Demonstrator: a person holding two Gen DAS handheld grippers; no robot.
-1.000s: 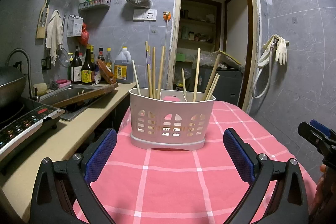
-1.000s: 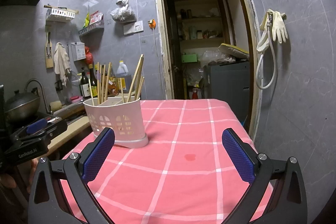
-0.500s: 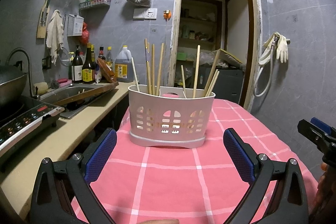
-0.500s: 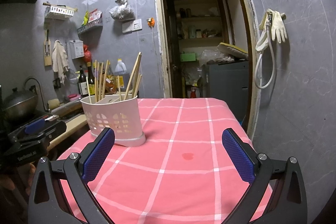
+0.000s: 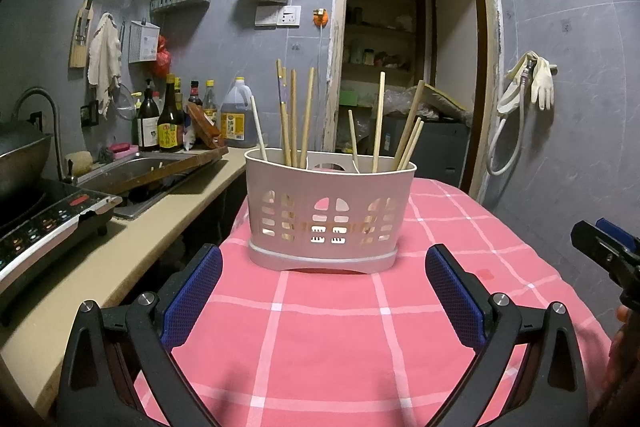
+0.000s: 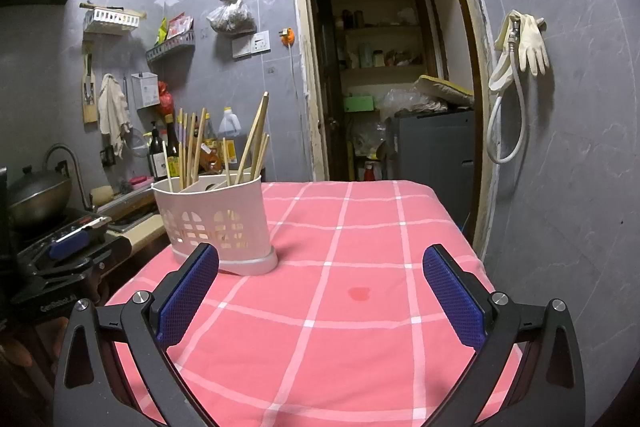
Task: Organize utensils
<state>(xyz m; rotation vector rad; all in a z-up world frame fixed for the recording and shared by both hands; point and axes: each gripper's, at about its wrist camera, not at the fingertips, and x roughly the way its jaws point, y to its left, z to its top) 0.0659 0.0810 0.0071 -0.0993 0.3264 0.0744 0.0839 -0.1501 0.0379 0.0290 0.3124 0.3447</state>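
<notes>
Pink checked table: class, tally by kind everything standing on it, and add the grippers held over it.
Utensil holder: 1
Chopsticks standing in it: 10, as far as can be made out
Grippers, both open: 2 (left gripper, right gripper)
Total: 13

One white holder (image 5: 329, 215) is counted on the pink checked cloth (image 5: 328, 339). Nine chopsticks (image 5: 307, 115) are counted standing in it: five at the left end, four at the right. Two grippers are noted: left (image 5: 322, 297) and right (image 6: 320, 297).
</notes>
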